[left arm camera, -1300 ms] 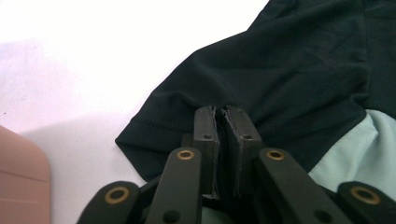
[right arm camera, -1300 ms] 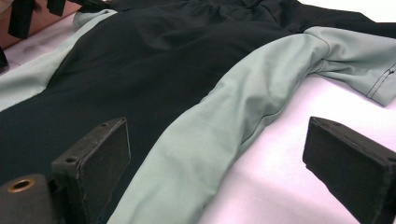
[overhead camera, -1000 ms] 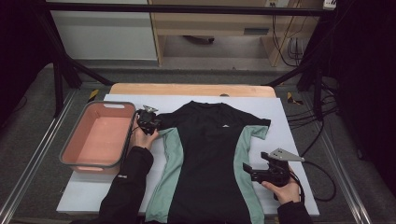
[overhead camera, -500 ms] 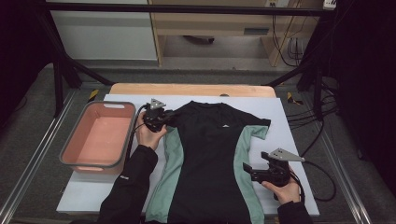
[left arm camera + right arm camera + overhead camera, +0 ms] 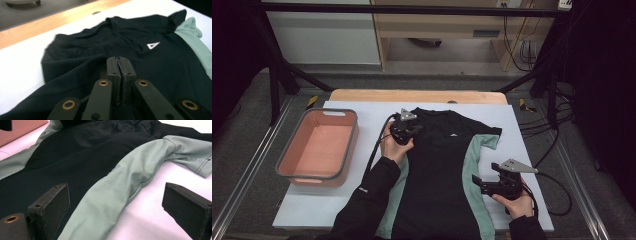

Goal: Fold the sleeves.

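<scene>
**Shirt fold: first sleeve in hand, rest untouched**

Desk (image 5: 522,150) is a white sheet over a wood top, dark room around it. Nearest: right hand-held gripper (image 5: 484,184) sits low by the shirt's (image 5: 437,175) right green side panel (image 5: 110,195), jaws wide apart, holding nothing. Shirt lies front-up, flat, hem toward the person. Further up, left hand-held gripper (image 5: 406,131) is over the left shoulder, jaws closed flat together on a pinch of black fabric; that sleeve looks pulled inward. Judgement: a fold is just starting, right sleeve (image 5: 489,137) and body not yet folded. Pink bin (image 5: 319,145) sits empty well left, clear of the work. Nothing blocks either side.
</scene>
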The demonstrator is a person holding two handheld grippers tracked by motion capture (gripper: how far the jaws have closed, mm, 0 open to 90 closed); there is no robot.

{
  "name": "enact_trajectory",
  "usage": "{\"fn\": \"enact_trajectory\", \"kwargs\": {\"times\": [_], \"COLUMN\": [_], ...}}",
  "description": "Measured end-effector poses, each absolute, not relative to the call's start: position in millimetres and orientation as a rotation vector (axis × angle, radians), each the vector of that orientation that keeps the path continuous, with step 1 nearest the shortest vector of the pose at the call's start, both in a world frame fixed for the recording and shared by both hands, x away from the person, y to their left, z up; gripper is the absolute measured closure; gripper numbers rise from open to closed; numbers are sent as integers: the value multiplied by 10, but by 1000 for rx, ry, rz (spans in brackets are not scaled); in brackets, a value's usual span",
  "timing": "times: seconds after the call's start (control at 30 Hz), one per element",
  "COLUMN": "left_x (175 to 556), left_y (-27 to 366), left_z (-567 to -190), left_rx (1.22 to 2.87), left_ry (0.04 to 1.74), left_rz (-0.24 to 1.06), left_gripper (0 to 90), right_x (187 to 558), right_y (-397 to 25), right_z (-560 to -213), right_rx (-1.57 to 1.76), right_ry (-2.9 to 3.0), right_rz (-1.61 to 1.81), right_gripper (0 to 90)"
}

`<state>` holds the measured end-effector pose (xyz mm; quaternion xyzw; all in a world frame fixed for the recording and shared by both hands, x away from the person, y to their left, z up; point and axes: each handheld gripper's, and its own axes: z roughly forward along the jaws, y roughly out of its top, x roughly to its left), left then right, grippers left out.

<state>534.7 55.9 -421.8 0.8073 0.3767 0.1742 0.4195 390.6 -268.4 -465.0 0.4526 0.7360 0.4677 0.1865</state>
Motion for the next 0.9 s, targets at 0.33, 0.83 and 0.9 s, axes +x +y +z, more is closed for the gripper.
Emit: {"fn": "enact_trajectory", "kwargs": {"times": [0.33, 0.83, 0.9], "left_x": [5385, 5226, 5196], "left_y": [389, 571, 642], "left_z": [-4495, -4161, -4067], "left_rx": [2067, 2067, 2057], "left_ry": [984, 932, 924], "left_rz": [347, 278, 290], "left_gripper": [859, 369, 333], "right_x": [3908, 3911, 3910], "right_y": [-2684, -2683, -2684], "right_z": [-4654, -4657, -4658], "right_rx": [1270, 1272, 1271], "right_ry": [2078, 2078, 2079], "right_rz": [1315, 1307, 1305], "right_gripper": [81, 81, 81]}}
